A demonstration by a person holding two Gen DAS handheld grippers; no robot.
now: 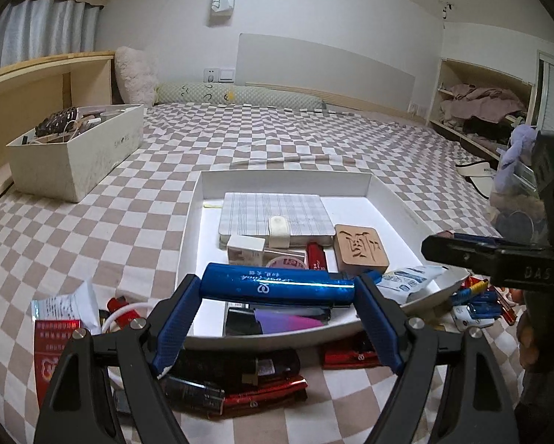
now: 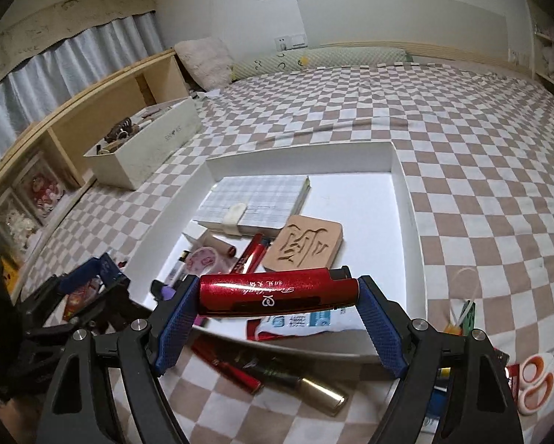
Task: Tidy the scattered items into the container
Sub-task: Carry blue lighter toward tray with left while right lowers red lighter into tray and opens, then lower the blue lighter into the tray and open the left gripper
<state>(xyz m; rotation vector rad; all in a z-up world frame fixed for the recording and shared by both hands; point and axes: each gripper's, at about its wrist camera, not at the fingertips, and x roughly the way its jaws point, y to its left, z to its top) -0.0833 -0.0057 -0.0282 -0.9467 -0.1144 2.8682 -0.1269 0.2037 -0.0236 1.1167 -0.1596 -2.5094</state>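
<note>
My left gripper (image 1: 277, 288) is shut on a blue lighter (image 1: 277, 285), held crosswise over the near edge of the white tray (image 1: 284, 179). My right gripper (image 2: 277, 296) is shut on a red lighter (image 2: 273, 294), held crosswise over the near edge of the same tray (image 2: 397, 162). The tray holds a checked notebook (image 1: 273, 212), a carved wooden block (image 1: 360, 251), a small white box (image 1: 245, 249), a red lighter (image 1: 316, 255) and a wipes packet (image 1: 406, 281). The right gripper also shows at the right of the left wrist view (image 1: 499, 255).
On the checked bedspread before the tray lie red and dark lighters (image 1: 266, 392), a toothpaste tube (image 1: 60, 318), a gold-capped tube (image 2: 314, 388) and orange scissors (image 2: 536, 381). A white box of clutter (image 1: 73, 151) stands at the left by wooden shelves.
</note>
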